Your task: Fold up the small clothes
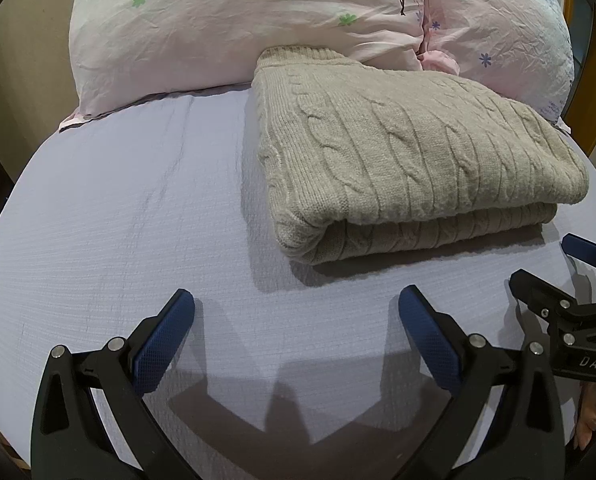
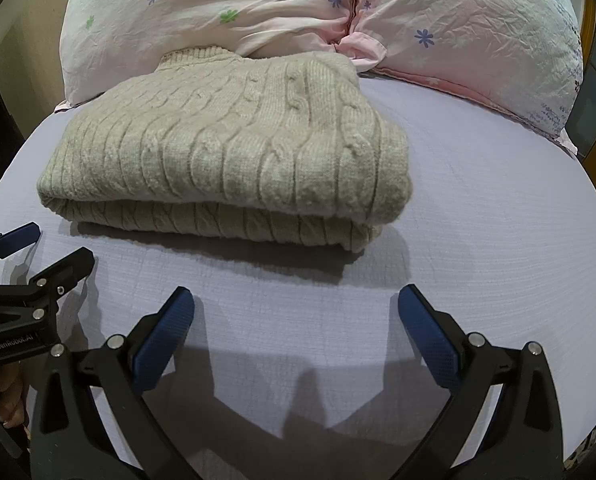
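Observation:
A beige cable-knit sweater (image 1: 398, 152) lies folded in a neat rectangle on the lavender bed sheet (image 1: 118, 208), its far end against the pillows. It also shows in the right wrist view (image 2: 234, 148). My left gripper (image 1: 296, 308) is open and empty, hovering over the sheet just short of the sweater's near left corner. My right gripper (image 2: 296, 308) is open and empty, in front of the sweater's near right corner. Each gripper shows at the edge of the other's view: the right gripper (image 1: 550, 268) and the left gripper (image 2: 54, 248).
Two pink floral pillows (image 1: 226, 24) (image 2: 478, 40) lie along the head of the bed behind the sweater. A wooden bed frame (image 2: 590, 40) rises at the far right. The lavender sheet (image 2: 478, 220) spreads on both sides of the sweater.

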{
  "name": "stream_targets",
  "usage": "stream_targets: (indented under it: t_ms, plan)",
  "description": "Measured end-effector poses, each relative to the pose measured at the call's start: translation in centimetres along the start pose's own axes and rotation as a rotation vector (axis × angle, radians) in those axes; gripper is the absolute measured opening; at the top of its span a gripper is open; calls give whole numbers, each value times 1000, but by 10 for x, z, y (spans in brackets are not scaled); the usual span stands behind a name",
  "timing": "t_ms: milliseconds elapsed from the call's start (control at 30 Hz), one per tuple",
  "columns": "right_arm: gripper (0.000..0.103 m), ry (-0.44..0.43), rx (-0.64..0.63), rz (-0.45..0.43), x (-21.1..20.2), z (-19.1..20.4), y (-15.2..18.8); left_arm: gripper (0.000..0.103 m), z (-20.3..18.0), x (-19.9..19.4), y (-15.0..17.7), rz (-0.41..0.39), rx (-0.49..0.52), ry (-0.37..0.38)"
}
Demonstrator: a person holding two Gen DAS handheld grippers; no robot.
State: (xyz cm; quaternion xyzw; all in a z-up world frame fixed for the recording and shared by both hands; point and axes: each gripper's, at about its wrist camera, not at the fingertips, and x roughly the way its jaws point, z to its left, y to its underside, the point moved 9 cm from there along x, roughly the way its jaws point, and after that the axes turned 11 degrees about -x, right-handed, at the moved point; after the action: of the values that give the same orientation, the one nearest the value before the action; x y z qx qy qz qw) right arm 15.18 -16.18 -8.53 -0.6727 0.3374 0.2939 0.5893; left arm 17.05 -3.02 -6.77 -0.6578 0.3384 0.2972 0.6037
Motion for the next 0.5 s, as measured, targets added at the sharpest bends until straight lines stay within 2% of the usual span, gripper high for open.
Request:
stream_targets:
  t_ms: [500]
  plan:
    - [101, 1, 1, -1, 0, 0, 1, 102, 1, 0, -1, -2, 0, 0]
